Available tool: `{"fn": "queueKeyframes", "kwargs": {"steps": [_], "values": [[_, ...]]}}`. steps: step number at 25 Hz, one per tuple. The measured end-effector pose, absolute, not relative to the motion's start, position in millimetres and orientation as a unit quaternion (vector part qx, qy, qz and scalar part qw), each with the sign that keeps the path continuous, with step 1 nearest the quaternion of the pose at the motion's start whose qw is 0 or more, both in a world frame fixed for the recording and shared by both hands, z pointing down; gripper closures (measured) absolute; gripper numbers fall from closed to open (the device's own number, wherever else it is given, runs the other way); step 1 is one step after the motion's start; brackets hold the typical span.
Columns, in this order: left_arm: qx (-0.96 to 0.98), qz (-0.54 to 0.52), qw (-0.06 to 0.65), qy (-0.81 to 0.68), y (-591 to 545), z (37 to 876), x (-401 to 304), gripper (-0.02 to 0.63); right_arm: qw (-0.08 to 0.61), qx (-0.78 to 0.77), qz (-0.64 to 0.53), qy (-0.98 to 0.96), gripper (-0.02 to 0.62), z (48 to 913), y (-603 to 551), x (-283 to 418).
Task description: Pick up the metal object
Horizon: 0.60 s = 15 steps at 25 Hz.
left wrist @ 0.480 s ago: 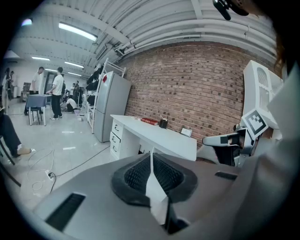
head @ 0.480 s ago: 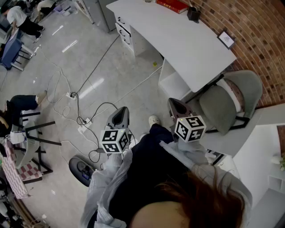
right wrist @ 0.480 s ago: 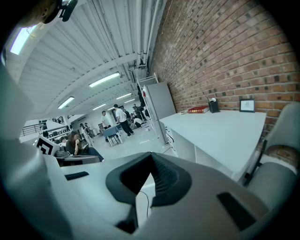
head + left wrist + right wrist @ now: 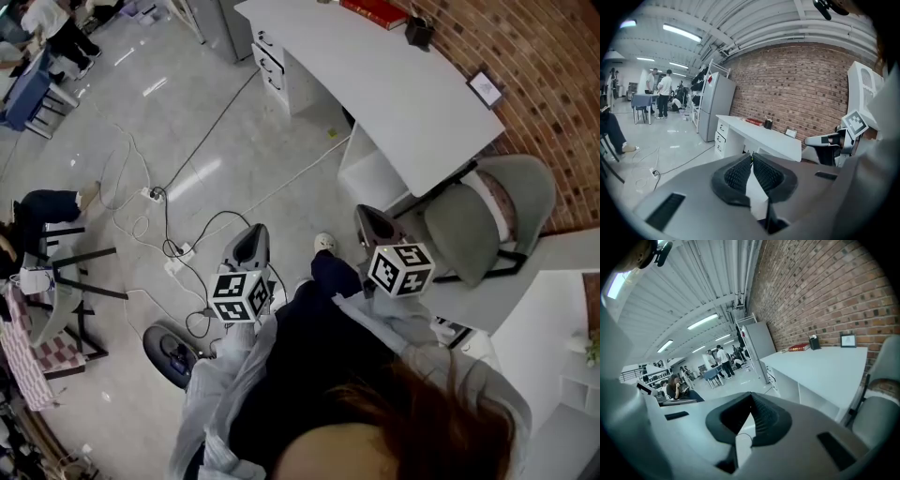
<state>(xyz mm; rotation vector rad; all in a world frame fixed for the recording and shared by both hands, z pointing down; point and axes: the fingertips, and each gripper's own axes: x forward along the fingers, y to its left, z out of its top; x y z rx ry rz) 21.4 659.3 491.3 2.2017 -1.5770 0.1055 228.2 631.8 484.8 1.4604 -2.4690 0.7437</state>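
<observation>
I see no metal object that I can tell apart in any view. In the head view my left gripper (image 4: 249,246) and right gripper (image 4: 373,223) are held out side by side over the floor, pointing toward the white desk (image 4: 375,89). The left gripper (image 4: 751,155) has its ribbed pads touching at the tips, with nothing between them. My right gripper (image 4: 751,393) is shut too and holds nothing. On the desk lie a red book (image 4: 380,11), a black pen holder (image 4: 418,31) and a small picture frame (image 4: 486,87).
A grey chair (image 4: 487,216) stands at the desk's near end, close to the right gripper. Cables and a power strip (image 4: 150,196) cross the floor on the left. A dark round device (image 4: 171,354) lies by my left side. A drawer unit (image 4: 279,70) sits under the desk.
The desk and floor have shifted slightly in the head view and my shoe has stepped forward. Both grippers keep their place and stay shut.
</observation>
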Motion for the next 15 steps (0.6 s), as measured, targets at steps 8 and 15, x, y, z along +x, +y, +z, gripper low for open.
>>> {"fn": "queueKeyframes", "kwargs": {"steps": [8, 15], "values": [[0.781, 0.035, 0.211, -0.587, 602.7, 491.5, 5.0, 0.575, 0.07, 0.481, 0.252, -0.837, 0.589, 481.6, 561.2, 214.7], [0.768, 0.026, 0.207, -0.605, 526.2, 487.2, -14.1, 0.575, 0.071, 0.463, 0.253, -0.846, 0.589, 478.5, 477.9, 195.2]]}}
